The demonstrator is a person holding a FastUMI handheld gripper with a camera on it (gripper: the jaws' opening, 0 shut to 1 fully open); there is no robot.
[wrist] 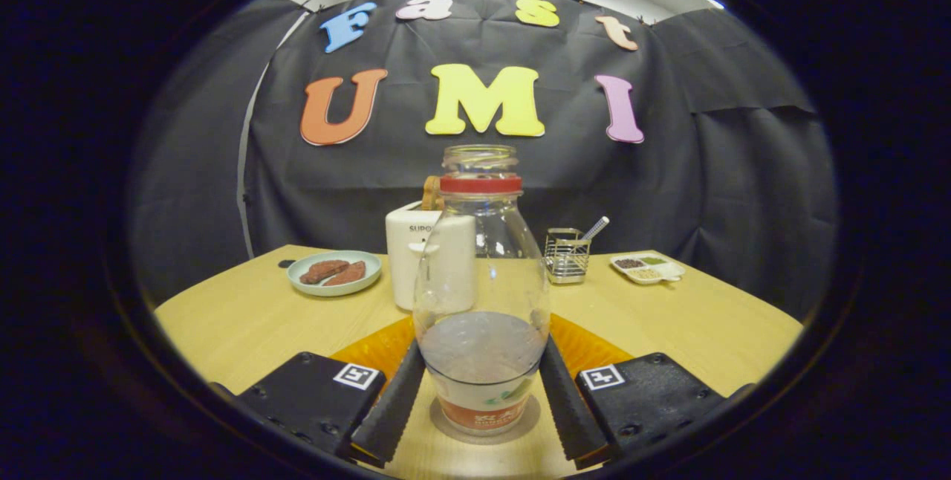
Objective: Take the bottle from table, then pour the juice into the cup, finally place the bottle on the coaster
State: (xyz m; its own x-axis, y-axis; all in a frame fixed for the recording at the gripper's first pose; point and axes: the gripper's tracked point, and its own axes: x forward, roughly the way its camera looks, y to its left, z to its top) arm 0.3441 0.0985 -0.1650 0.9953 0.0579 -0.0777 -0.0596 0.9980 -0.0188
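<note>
On a pale wooden table, upright between the two fingers of the gripper: the bottle, clear-walled, uncapped, red-ringed at the neck, with a shallow dark pool of juice in its lower part. Clamped narrowly, by the look of it, with both pads pressed flat against the lower sides. Seated on a round grey disc, perhaps the coaster, with an orange mat just beyond the fingertips.

Further back, well apart from the grip: a white toaster directly behind the bottle, a plate of brown pieces beside it, a wire holder and a divided dish on the other side.

Judged at risk on several counts. Gripped low on a tall, smooth, rounded body, so liable to pivot or slide between the pads on any quick lift or tilt. Open at the mouth, so prone to spilling if jolted. Close enough to the toaster to knock against it on a forward swing. Likely to rock or tip off the disc if released off-centre.
</note>
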